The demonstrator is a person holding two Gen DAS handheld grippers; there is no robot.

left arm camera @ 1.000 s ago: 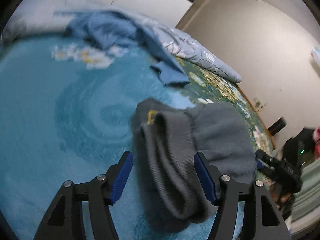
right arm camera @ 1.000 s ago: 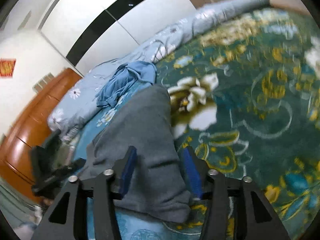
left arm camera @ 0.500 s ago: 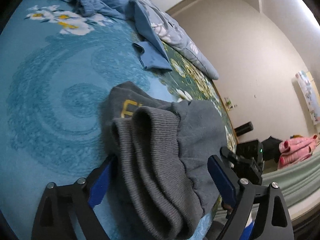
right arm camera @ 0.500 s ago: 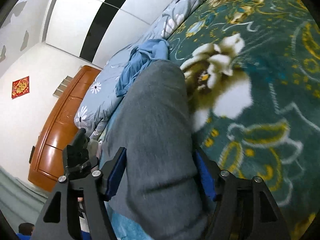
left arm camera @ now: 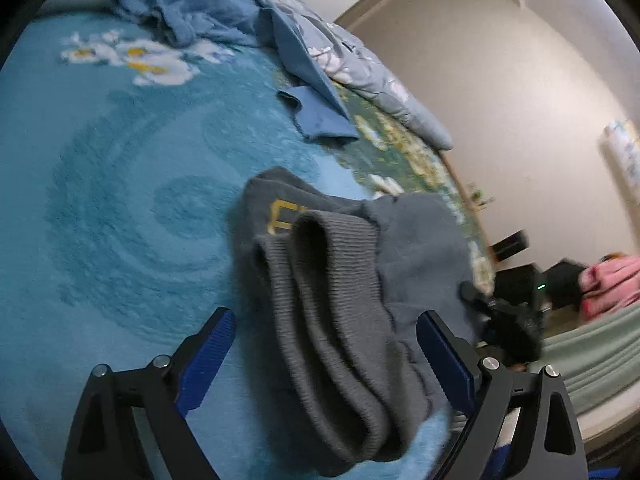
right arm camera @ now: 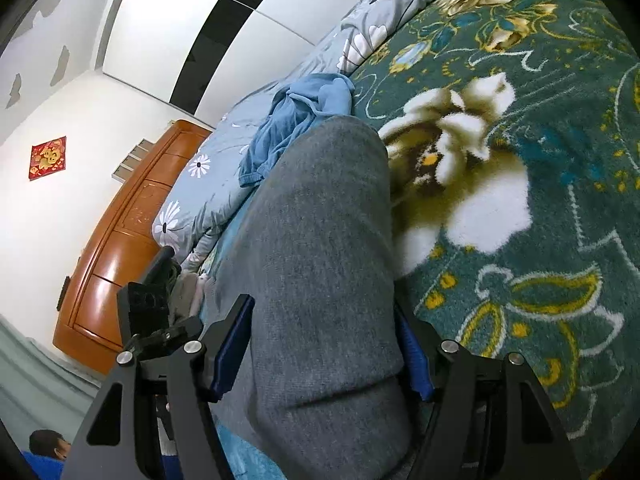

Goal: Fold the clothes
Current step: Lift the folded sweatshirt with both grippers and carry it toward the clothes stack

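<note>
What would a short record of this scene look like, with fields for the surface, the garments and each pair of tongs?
surface: floral blanket, teal and dark green
grey garment: folded, ribbed hem toward the left camera, yellow print partly showing
blue garment: crumpled at the far edge, against the grey floral quilt
left tongs: wide open, pads clear of the grey garment between them
right tongs: astride the grey garment, fabric filling the gap; pressing or not, unclear

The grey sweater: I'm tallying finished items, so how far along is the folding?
Done: the grey sweater lies bunched into a compact bundle on the blanket. In hand: nothing; the left gripper and right gripper straddle it, apparently released. Left: the blue garment is still crumpled.
</note>
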